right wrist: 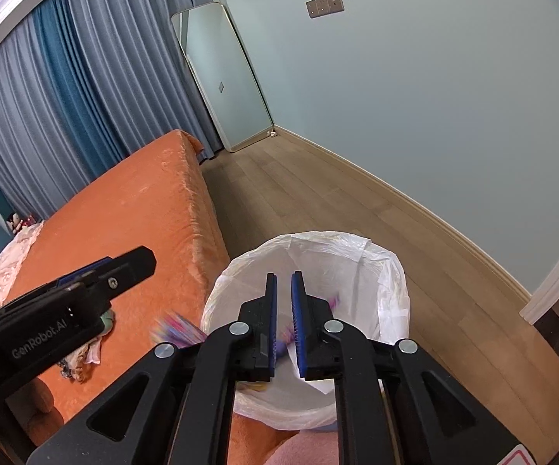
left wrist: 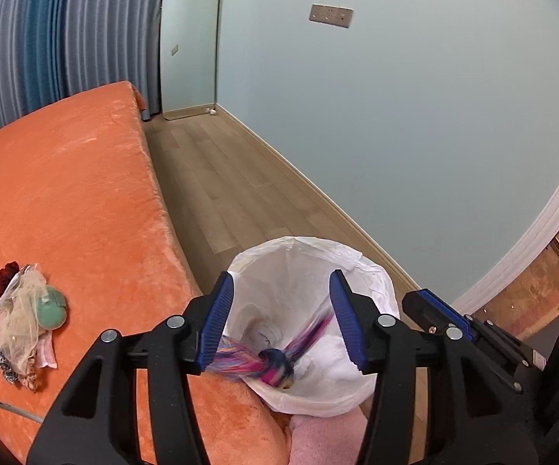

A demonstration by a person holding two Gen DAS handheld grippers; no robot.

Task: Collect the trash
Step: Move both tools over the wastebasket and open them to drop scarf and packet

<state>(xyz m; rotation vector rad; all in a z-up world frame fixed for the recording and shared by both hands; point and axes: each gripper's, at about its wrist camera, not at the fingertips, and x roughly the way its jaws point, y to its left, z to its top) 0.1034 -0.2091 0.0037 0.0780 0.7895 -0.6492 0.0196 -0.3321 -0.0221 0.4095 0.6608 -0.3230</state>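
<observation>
In the left wrist view our left gripper (left wrist: pixel 281 321) hangs spread above the lined bin (left wrist: pixel 357 399) at lower centre, a knotted multicoloured tassel (left wrist: pixel 275 364) blurring below it, while the right wrist view shows our right gripper (right wrist: pixel 283 325) nearly pressed together, pinching nothing, so the tassel might snag the rim and spill onto the bed (right wrist: pixel 132 224).

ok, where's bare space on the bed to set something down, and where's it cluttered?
Free: the orange plush bedspread from the blue pleated curtains down to the heap. Also the wood plank floor between bed edge and pale wall. Crowded: the heap of fabric scraps at the near left, and the white-lined bin under both grippers.
</observation>
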